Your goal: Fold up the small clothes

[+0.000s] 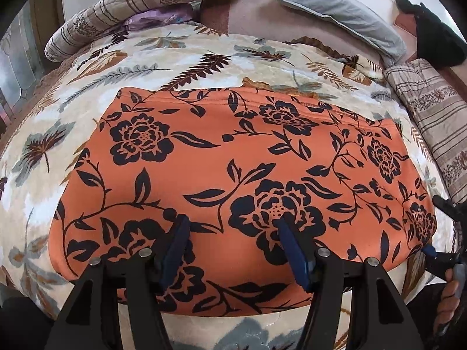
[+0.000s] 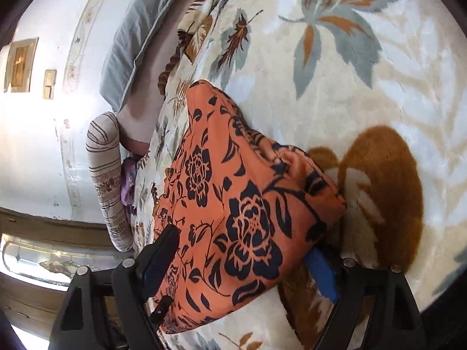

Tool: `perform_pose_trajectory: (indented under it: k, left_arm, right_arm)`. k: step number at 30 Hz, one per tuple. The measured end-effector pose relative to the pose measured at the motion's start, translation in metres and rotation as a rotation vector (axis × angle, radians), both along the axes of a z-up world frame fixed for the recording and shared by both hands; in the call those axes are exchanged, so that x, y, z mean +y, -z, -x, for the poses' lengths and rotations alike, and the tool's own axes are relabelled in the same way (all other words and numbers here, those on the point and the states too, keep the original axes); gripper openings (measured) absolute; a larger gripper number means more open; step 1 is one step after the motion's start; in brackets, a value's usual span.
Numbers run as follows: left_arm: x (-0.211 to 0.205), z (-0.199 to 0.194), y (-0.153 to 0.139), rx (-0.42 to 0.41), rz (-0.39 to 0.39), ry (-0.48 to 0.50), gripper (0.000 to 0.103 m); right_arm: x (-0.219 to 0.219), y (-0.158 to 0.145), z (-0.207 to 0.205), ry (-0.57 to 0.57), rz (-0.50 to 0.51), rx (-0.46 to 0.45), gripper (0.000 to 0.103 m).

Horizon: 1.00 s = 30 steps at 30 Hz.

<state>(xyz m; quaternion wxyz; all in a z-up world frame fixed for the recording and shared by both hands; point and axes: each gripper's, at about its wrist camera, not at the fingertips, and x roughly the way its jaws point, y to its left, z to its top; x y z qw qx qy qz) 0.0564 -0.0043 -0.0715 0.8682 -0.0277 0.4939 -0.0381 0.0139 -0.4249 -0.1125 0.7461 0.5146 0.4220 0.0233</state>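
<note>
An orange garment with a black flower print lies folded flat on the leaf-patterned blanket. My left gripper is open, its blue-padded fingers resting over the garment's near edge. My right gripper is turned on its side at the garment's right end, jaws open with the cloth's edge between them; one finger lies over the cloth, the other under it. The right gripper also shows at the right edge of the left wrist view.
A grey pillow and a striped rolled quilt lie at the head of the bed. Another striped quilt lies to the right. A dark cloth sits at the far right. A white wall borders the bed.
</note>
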Motion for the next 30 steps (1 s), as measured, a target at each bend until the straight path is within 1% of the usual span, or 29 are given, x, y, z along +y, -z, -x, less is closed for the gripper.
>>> perform_pose_trajectory:
  k: [2, 11, 12, 13, 14, 15, 16, 17, 18, 19, 21, 22, 23, 24, 25, 26, 27, 28, 29, 30]
  left_arm:
    - [0.0, -0.002, 0.0, 0.002, 0.006, 0.001, 0.064]
    - [-0.002, -0.005, 0.003, -0.007, -0.017, 0.007, 0.064]
    - [-0.002, -0.005, 0.004, -0.005, -0.021, 0.007, 0.064]
    - [-0.003, -0.007, 0.007, 0.0, -0.025, 0.009, 0.066]
    - [-0.003, -0.008, 0.009, 0.001, -0.029, 0.013, 0.071]
    - [-0.005, -0.009, 0.012, 0.0, -0.035, 0.021, 0.074]
    - [-0.007, -0.01, 0.013, 0.002, -0.05, 0.033, 0.076]
    - [-0.011, -0.011, 0.013, 0.003, -0.082, 0.048, 0.076]
    - [-0.012, -0.01, 0.008, -0.002, -0.091, 0.048, 0.076]
    - [-0.012, -0.009, 0.003, -0.011, -0.085, 0.04, 0.076]
    - [-0.011, 0.0, -0.015, -0.075, -0.056, 0.037, 0.076]
    - [-0.013, 0.005, -0.02, -0.107, -0.061, 0.048, 0.076]
    - [-0.016, 0.008, -0.02, -0.121, -0.081, 0.053, 0.076]
    - [-0.019, 0.007, -0.016, -0.11, -0.097, 0.062, 0.077]
    - [-0.023, 0.004, -0.004, -0.066, -0.116, 0.083, 0.077]
    - [-0.027, -0.002, 0.015, 0.011, -0.151, 0.099, 0.079]
    - [-0.028, -0.002, 0.021, -0.007, -0.167, 0.103, 0.082]
    - [-0.028, 0.001, 0.018, -0.034, -0.179, 0.103, 0.083]
    - [-0.026, 0.001, 0.012, -0.02, -0.164, 0.094, 0.082]
    - [-0.023, 0.002, 0.005, -0.019, -0.133, 0.075, 0.082]
  right_arm:
    - [0.001, -0.001, -0.001, -0.002, 0.012, 0.001, 0.086]
    - [0.004, -0.005, -0.009, -0.012, 0.051, -0.009, 0.086]
    - [0.004, -0.005, -0.01, -0.011, 0.053, -0.01, 0.085]
    - [0.003, -0.005, -0.012, -0.012, 0.055, -0.012, 0.085]
    - [0.004, -0.005, -0.013, -0.015, 0.063, -0.014, 0.085]
    - [0.006, -0.007, -0.015, -0.026, 0.083, -0.013, 0.079]
    - [0.006, -0.007, -0.017, -0.035, 0.096, -0.011, 0.068]
    - [0.007, -0.006, -0.018, -0.042, 0.101, -0.008, 0.064]
    - [0.008, -0.006, -0.019, -0.042, 0.105, -0.003, 0.059]
    - [0.008, -0.007, -0.02, -0.044, 0.109, -0.004, 0.059]
    - [0.008, -0.007, -0.02, -0.044, 0.119, -0.004, 0.059]
    - [0.008, -0.007, -0.02, -0.044, 0.125, 0.001, 0.06]
    - [0.009, -0.006, -0.021, -0.045, 0.129, 0.007, 0.061]
    - [0.009, -0.004, -0.022, -0.044, 0.129, 0.013, 0.066]
    - [0.009, -0.002, -0.022, -0.038, 0.12, 0.012, 0.069]
    - [0.008, -0.001, -0.023, -0.035, 0.111, 0.012, 0.07]
    - [0.009, 0.0, -0.024, -0.032, 0.109, 0.014, 0.07]
    - [0.009, -0.001, -0.025, -0.031, 0.112, 0.018, 0.071]
    - [0.009, -0.001, -0.026, -0.034, 0.112, 0.021, 0.072]
    - [0.009, -0.003, -0.027, -0.039, 0.116, 0.02, 0.072]
